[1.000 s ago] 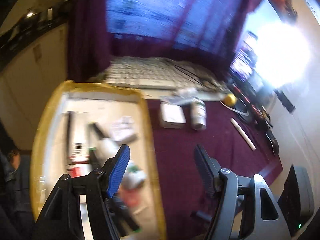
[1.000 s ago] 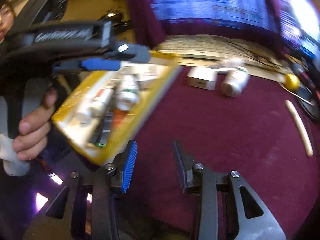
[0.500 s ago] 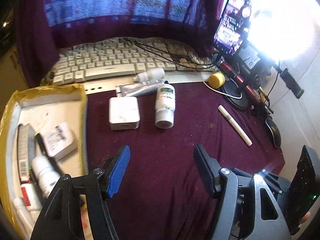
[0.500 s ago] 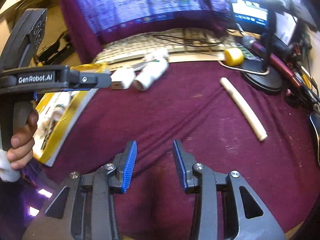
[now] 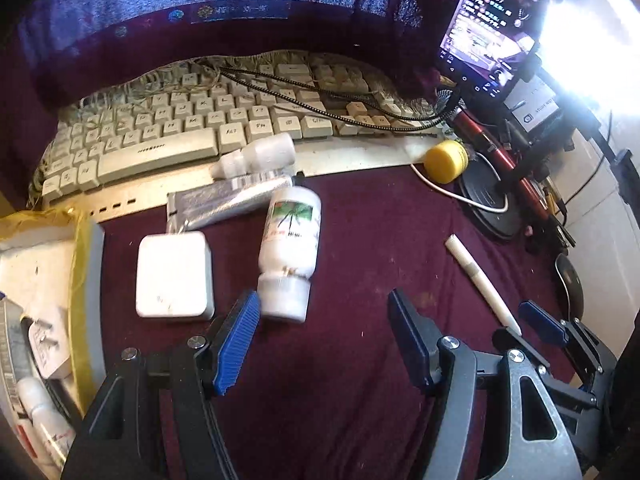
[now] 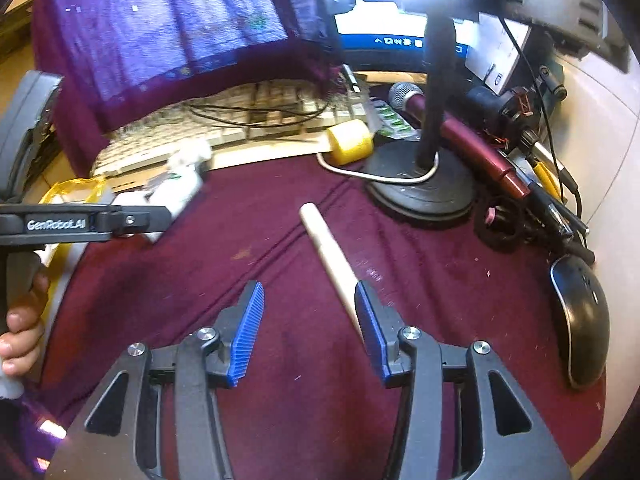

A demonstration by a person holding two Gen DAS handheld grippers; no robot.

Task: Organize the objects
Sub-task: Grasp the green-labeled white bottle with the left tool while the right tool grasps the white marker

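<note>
Two tongs work this counter (image 5: 360, 400), both spread and holding nothing. In the left wrist view, the left tongs (image 5: 324, 340) hang over the maroon cloth with the white bottle (image 5: 290, 252) just ahead of the left pad, lying on its side, cap toward the tongs and long axis running away toward the keyboard (image 5: 192, 128). Left of the bottle sits a white charger block (image 5: 174, 276); behind the bottle lie a silver tube (image 5: 228, 202) and a small dropper bottle (image 5: 260, 154). Farther left of the bottle, the yellow-rimmed tray (image 5: 86, 280) already holds a plug, tubes and small bottles.

In the right wrist view, the right tongs (image 6: 310, 328) sit nearest the white stick (image 6: 330, 256). Its long axis runs diagonally away to the left, its near end hidden behind the right pad. Judging by this, the right tongs are better placed for the stick, the left for the bottle.
</note>
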